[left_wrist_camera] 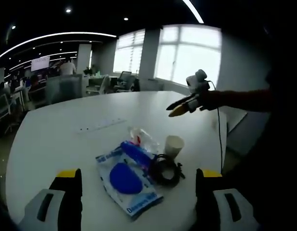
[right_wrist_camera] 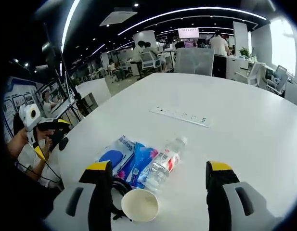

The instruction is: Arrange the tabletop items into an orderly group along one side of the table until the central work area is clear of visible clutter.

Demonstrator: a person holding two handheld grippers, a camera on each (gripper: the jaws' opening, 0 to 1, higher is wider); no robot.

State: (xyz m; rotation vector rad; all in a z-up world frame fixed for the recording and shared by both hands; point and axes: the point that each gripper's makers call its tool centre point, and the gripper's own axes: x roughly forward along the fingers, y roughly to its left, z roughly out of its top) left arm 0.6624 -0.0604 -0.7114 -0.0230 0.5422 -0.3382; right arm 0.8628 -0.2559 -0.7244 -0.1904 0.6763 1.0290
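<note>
Both pairs of jaws stand wide apart and grip nothing: the left gripper [left_wrist_camera: 138,185] and the right gripper [right_wrist_camera: 159,173] each hang above one cluster on the white table [right_wrist_camera: 244,120]. The cluster holds one paper cup [right_wrist_camera: 140,205], nearest the right jaws, one clear water bottle [right_wrist_camera: 163,162], one blue packet [left_wrist_camera: 129,180] and one black cable coil [left_wrist_camera: 165,171]. Farther off lies one white power strip [right_wrist_camera: 181,116].

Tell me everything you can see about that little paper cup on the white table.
The small off-white paper cup stands upright with its open mouth up, and what shows of its inside looks empty. It sits near the edge of the round white table, at one end of a cluster: a coiled black cable lies right beside it, seemingly touching, and a clear plastic water bottle lies on its side close by. Its sides taper slightly toward the base.
</note>
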